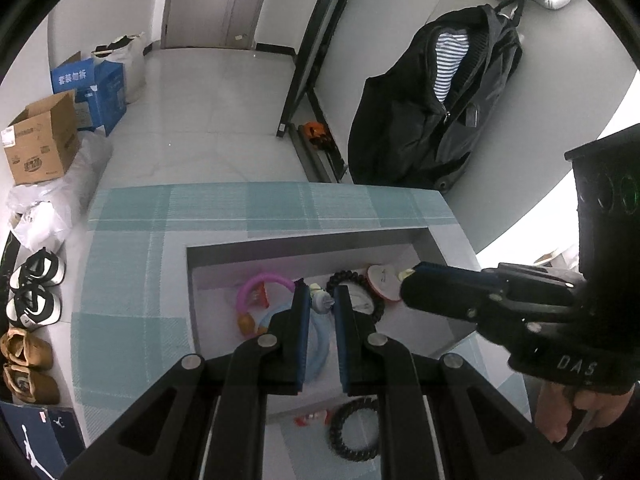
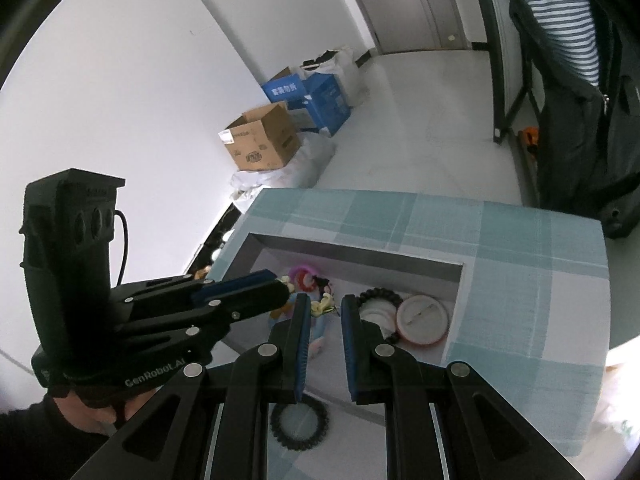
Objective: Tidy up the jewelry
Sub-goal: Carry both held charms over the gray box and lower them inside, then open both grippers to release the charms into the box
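Note:
An open grey box (image 1: 312, 246) sits on a teal plaid cloth (image 1: 132, 280). It holds a pink ring (image 1: 260, 282), a light blue ring (image 1: 320, 344), a black bead bracelet (image 1: 352, 278) and a round pink-rimmed badge (image 2: 423, 319). My left gripper (image 1: 322, 296) hovers over the box, shut on a small grey-white trinket (image 1: 322, 302). My right gripper (image 2: 325, 305) comes in from the right, shut on a small yellow flower piece (image 2: 321, 305). A black coiled band (image 2: 299, 426) and a small red piece (image 1: 310, 418) lie on the cloth in front of the box.
Left of the table on the floor are cardboard boxes (image 1: 42, 144), a blue carton (image 1: 96, 88), plastic bags and several shoes (image 1: 36, 292). A black jacket (image 1: 436, 112) hangs at the back right beside a dark frame (image 1: 304, 68).

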The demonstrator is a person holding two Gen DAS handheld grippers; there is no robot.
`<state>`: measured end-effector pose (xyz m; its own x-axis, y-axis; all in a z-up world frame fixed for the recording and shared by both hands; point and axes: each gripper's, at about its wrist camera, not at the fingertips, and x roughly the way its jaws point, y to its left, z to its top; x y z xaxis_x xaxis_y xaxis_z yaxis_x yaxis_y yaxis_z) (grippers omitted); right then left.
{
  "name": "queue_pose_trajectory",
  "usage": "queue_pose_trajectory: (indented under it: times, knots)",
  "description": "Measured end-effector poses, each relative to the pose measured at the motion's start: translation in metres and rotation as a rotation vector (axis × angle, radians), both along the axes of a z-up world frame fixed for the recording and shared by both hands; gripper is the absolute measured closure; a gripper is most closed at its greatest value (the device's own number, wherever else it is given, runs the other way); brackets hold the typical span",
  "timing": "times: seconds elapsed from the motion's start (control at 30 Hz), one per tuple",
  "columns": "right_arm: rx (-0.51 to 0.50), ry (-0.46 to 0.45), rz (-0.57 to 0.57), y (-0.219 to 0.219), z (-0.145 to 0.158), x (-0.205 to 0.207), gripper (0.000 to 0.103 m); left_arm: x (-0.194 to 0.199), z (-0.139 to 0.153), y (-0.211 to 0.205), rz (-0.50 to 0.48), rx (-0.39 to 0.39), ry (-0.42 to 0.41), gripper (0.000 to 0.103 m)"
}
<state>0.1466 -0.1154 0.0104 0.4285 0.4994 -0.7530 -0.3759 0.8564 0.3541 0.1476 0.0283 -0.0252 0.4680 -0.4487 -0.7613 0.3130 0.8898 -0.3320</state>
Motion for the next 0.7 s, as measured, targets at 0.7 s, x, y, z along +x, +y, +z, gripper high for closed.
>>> queue_pose_trajectory:
  times: [0.7]
  knots:
    - [0.025, 0.063, -0.069, -0.005, -0.014, 0.018, 0.089, 0.013, -0.005, 0.0, 0.024, -0.057, 0.043, 0.095]
